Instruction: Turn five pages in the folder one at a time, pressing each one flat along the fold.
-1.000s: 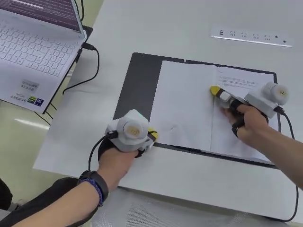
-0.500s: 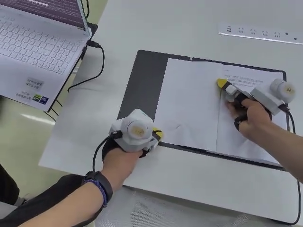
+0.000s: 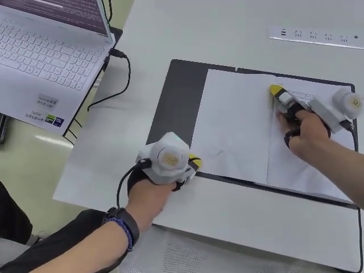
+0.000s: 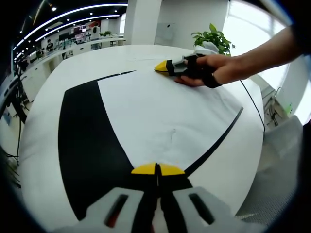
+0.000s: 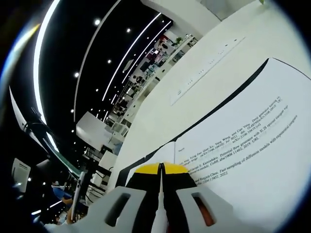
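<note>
The folder [image 3: 175, 99] lies open right under both tools. The left gripper [image 3: 194, 162] has its jaws pinched together, tips at the near edge of the blank page [image 3: 233, 125]. The right gripper [image 3: 277, 90] is pinched closed too, its tips down along the fold with the printed page [image 5: 243, 145] just ahead of them.

A white table [image 3: 170, 34] carried an open folder [image 3: 176, 96] at centre, a laptop [image 3: 45, 62] upper left, and a power strip [image 3: 318, 35] upper right.
</note>
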`<state>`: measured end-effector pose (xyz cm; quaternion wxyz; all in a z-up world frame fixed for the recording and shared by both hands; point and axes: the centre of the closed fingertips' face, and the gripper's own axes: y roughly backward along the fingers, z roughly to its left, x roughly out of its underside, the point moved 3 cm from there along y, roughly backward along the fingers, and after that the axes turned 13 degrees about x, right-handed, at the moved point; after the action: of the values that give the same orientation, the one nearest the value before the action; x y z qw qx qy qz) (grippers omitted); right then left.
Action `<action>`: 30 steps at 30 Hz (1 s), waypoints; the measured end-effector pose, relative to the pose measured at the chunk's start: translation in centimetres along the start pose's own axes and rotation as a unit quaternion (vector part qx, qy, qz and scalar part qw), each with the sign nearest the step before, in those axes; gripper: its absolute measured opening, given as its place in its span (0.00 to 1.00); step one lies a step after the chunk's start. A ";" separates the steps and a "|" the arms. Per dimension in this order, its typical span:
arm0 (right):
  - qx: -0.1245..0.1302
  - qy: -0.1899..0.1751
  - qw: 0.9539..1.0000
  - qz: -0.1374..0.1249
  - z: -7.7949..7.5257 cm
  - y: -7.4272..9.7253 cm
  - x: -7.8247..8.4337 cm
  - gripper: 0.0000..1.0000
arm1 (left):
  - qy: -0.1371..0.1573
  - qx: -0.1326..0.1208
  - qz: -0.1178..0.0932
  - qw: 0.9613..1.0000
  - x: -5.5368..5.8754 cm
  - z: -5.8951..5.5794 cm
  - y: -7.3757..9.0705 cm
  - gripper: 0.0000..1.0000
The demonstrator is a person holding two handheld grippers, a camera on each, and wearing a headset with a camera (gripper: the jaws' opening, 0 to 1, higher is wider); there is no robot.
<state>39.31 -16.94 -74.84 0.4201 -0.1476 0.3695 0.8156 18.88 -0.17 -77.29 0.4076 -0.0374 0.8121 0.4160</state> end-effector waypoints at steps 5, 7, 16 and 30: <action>0.004 -0.012 1.000 -0.007 -0.3 -1.0 -0.6 0.00 | 0.005 -0.003 -0.002 1.000 0.0 0.0 0.0 0.00; 0.005 -0.013 1.000 -0.009 -0.3 -1.3 -0.8 0.00 | 0.006 -0.003 -0.001 1.000 0.0 0.0 0.0 0.00; 0.004 0.007 1.000 -0.007 -1.0 -2.3 -1.2 0.00 | 0.011 0.001 -0.003 1.000 0.0 0.0 0.0 0.00; -0.030 0.064 0.997 0.019 0.1 1.5 1.6 0.00 | 0.012 0.009 -0.002 1.000 0.0 0.1 -0.1 0.00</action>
<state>37.18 -16.50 -74.90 0.3754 -0.2044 0.3738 0.8231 18.99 -0.17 -77.36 0.3990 -0.0405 0.8204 0.4076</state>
